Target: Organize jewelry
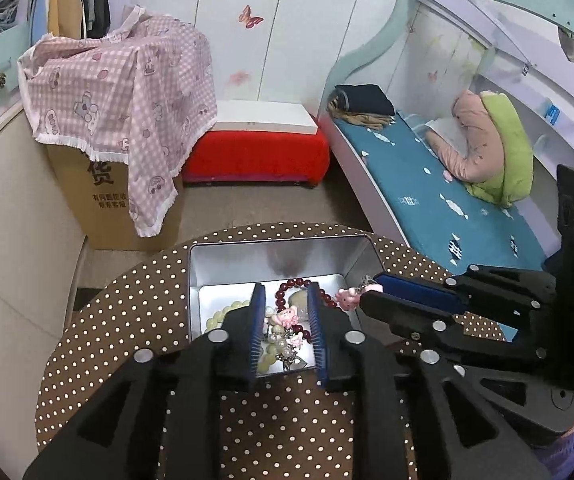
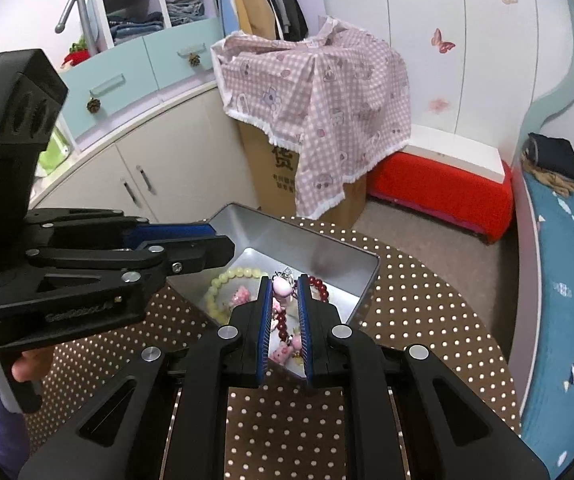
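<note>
Left wrist view: two tools (image 1: 285,300) (image 1: 371,288), one tin (image 1: 223,258), two bead bracelets (image 1: 223,314) (image 1: 287,286).

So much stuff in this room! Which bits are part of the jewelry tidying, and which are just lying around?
Part of the job:
- metal tin
- dark red bead bracelet
- pale yellow-green bead bracelet
- pink charm pinched in the right gripper
- left gripper, jaws apart over the tin

Just lying about:
- pink checked cloth on the cardboard box
- red stool
- folded clothes

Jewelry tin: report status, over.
Left tongs open over tin, holding nothing. Right tongs shut on pink charm above tin. Bead bracelets lie inside. Nothing in the way.
</note>
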`<action>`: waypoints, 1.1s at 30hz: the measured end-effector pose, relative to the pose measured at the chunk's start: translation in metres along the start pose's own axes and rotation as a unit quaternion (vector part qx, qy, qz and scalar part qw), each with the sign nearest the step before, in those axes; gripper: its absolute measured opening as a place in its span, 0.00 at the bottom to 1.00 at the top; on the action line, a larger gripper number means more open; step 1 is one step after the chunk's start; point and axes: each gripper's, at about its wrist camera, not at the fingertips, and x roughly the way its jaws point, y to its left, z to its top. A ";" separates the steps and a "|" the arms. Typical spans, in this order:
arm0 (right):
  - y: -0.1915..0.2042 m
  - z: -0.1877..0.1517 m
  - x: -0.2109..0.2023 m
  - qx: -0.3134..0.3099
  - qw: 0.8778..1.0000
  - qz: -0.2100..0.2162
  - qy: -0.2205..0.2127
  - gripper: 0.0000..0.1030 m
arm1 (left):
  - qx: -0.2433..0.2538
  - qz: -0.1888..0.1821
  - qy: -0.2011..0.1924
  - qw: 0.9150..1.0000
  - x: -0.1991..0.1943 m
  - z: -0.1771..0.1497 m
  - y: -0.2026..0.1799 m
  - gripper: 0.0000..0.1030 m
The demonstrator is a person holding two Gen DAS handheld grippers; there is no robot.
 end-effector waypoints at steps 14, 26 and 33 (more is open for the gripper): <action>0.006 0.000 -0.017 0.004 1.000 -0.016 -0.021 0.18 | -0.015 0.019 -0.036 0.999 -0.029 -0.013 -0.001 0.52; 0.055 -0.014 -0.142 -0.018 0.991 -0.044 -0.125 0.56 | -0.021 0.062 -0.149 0.987 -0.136 -0.047 -0.032 0.65; 0.091 -0.031 -0.211 -0.045 0.984 -0.065 -0.160 0.60 | -0.030 0.063 -0.211 0.975 -0.204 -0.077 -0.061 0.77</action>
